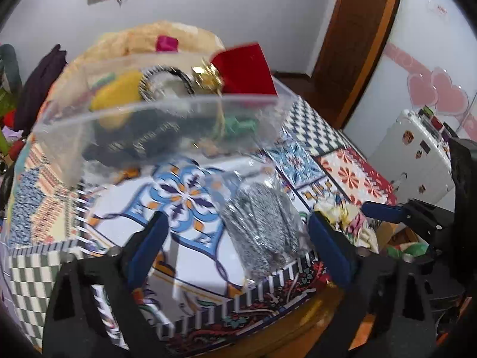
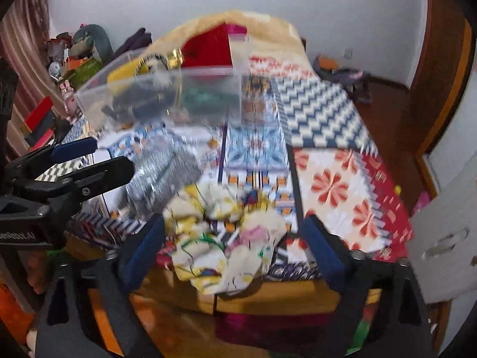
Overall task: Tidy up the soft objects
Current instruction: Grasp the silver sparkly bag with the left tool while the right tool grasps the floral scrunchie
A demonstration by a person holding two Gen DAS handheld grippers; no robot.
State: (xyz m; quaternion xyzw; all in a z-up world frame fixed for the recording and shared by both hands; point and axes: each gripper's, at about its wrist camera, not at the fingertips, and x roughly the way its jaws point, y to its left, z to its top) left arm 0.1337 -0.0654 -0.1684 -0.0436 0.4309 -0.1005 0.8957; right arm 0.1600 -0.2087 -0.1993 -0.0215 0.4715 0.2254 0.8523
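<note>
The left gripper [image 1: 238,238] stood wide open around a silvery bundle in clear wrap [image 1: 262,223]. The right gripper [image 2: 235,244] gaped too, either side of a crumpled floral cloth [image 2: 226,238], perhaps touching it. Both lay on the patterned tablecloth [image 2: 342,185]. Beyond sat a clear plastic box [image 1: 161,119] with soft items.

light: even, indoor, soft shadows | blur: motion smear, strongest in right wrist view | edges: fisheye bending, black corners
</note>
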